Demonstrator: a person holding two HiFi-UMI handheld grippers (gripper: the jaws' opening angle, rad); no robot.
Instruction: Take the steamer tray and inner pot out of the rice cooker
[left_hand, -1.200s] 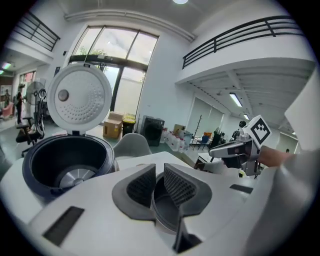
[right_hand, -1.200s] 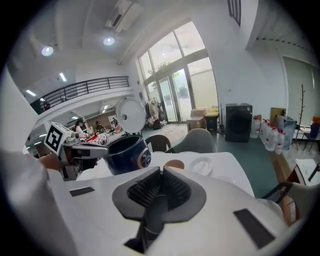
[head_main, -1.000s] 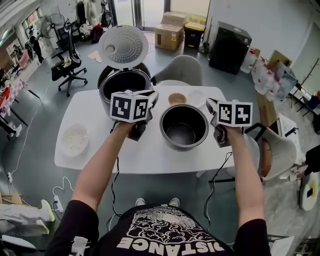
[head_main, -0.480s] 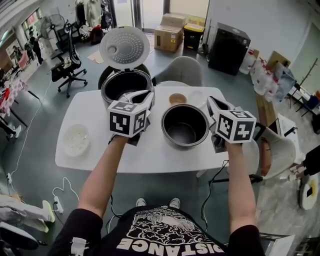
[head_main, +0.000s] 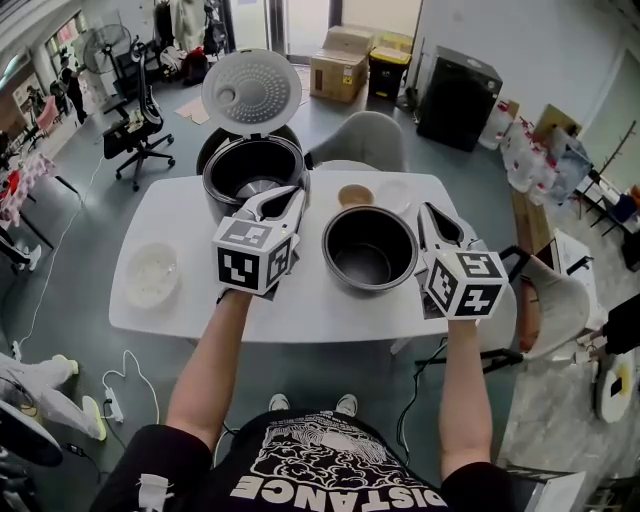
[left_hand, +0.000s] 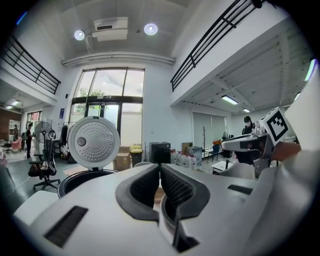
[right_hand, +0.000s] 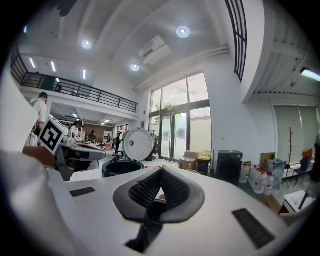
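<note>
The black rice cooker (head_main: 250, 168) stands at the table's far left with its white lid (head_main: 252, 92) swung up; its cavity looks dark. The inner pot (head_main: 369, 248) sits on the table to its right. A white steamer tray (head_main: 152, 275) lies near the table's left end. My left gripper (head_main: 292, 192) hovers between the cooker and the pot, its jaws closing tip to tip with nothing between them (left_hand: 160, 167). On the pot's right side my right gripper (head_main: 428, 212) is shut and holds nothing (right_hand: 161, 170). The cooker (right_hand: 121, 167) also shows in the right gripper view.
A brown dish (head_main: 354, 196) and a pale dish (head_main: 394, 194) lie behind the pot. A grey chair (head_main: 365, 138) stands at the table's far side and another chair (head_main: 560, 300) at its right. Cables hang from the table's near edge.
Both grippers have drawn back from the pot's sides toward me, risen a little and rolled. The pot, cooker and tray stay where they were.
</note>
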